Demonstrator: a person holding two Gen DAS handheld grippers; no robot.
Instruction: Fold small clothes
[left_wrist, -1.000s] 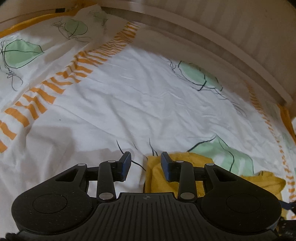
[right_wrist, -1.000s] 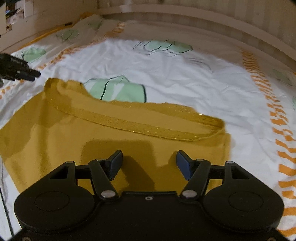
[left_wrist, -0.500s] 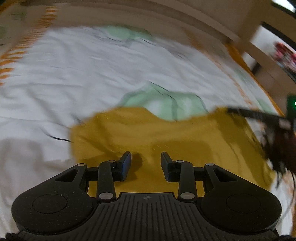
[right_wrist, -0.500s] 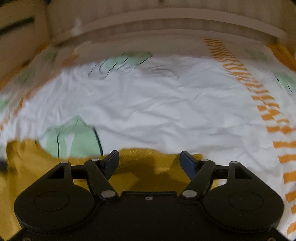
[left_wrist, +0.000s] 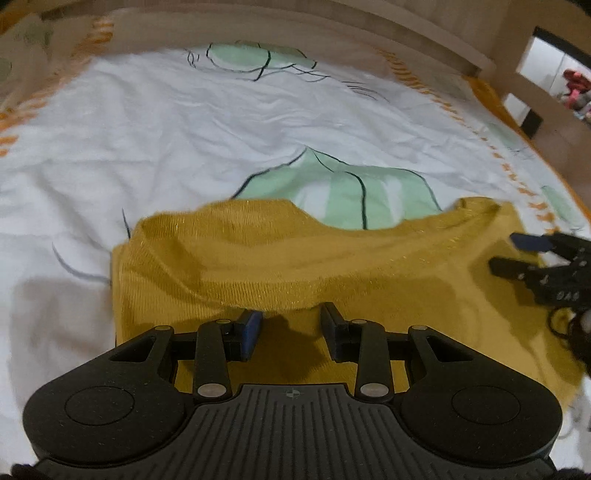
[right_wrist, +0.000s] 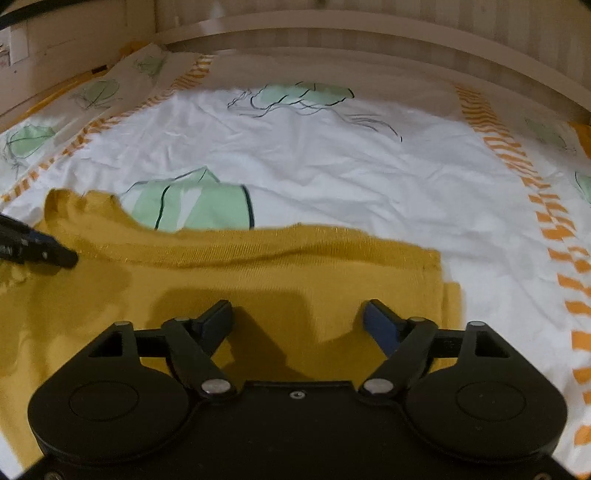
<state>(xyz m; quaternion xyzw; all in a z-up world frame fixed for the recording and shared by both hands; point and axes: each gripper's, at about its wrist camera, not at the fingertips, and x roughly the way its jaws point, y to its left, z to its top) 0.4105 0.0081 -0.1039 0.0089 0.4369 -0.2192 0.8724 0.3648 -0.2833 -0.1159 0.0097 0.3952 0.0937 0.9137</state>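
A mustard-yellow knit garment (left_wrist: 332, 258) lies flat on the bed sheet, its ribbed band running across the far edge. In the left wrist view my left gripper (left_wrist: 291, 322) hovers over the garment's left part, jaws partly apart with only a shadow in the gap. My right gripper (right_wrist: 297, 313) is above the garment (right_wrist: 295, 280) near its right edge. Its jaws are opening wide and nothing sits between the pads. Each gripper shows in the other's view: the right gripper (left_wrist: 535, 254) at the far right, the left gripper (right_wrist: 37, 247) at the far left.
The white sheet (right_wrist: 332, 177) carries green leaf prints and orange striped borders (right_wrist: 554, 229). A wooden bed frame (left_wrist: 369, 33) curves round the far side, with an opening to another room (left_wrist: 546, 77) at the upper right.
The left gripper swung from the bare sheet beside the garment to over its left part. The right gripper's jaws spread wider and it shifted along the garment's right side.
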